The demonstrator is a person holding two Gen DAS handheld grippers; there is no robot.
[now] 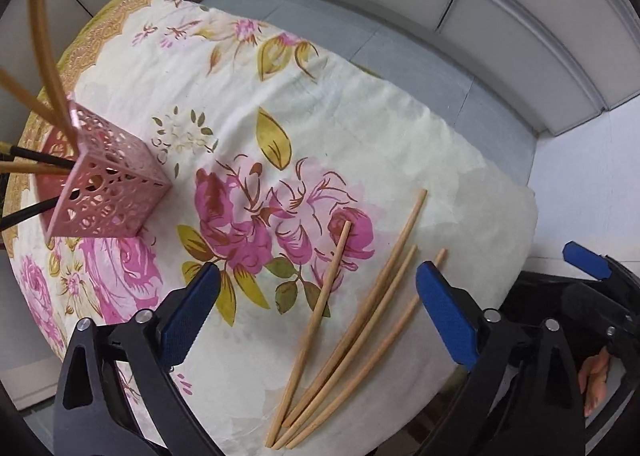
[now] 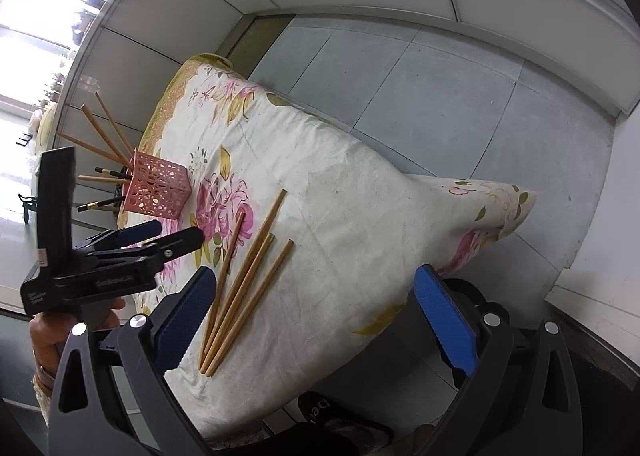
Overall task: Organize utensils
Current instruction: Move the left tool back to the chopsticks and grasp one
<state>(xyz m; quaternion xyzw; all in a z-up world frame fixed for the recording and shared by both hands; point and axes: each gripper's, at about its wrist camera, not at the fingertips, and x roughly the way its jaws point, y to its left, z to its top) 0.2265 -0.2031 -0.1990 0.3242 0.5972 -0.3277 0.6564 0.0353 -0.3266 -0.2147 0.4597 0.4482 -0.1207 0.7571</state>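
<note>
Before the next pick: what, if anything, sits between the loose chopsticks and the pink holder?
Nothing visible does. Only bare floral cloth lies between the four loose chopsticks and the pink holder. The open left hand-held gripper hangs over the chopsticks, touching none.

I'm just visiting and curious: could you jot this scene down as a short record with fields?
surface: table under a floral cloth
loose items: four chopsticks lying on the cloth
holder: pink box, chopsticks already standing in it
left claw: open, empty, above the loose chopsticks
right claw: open, empty
</note>
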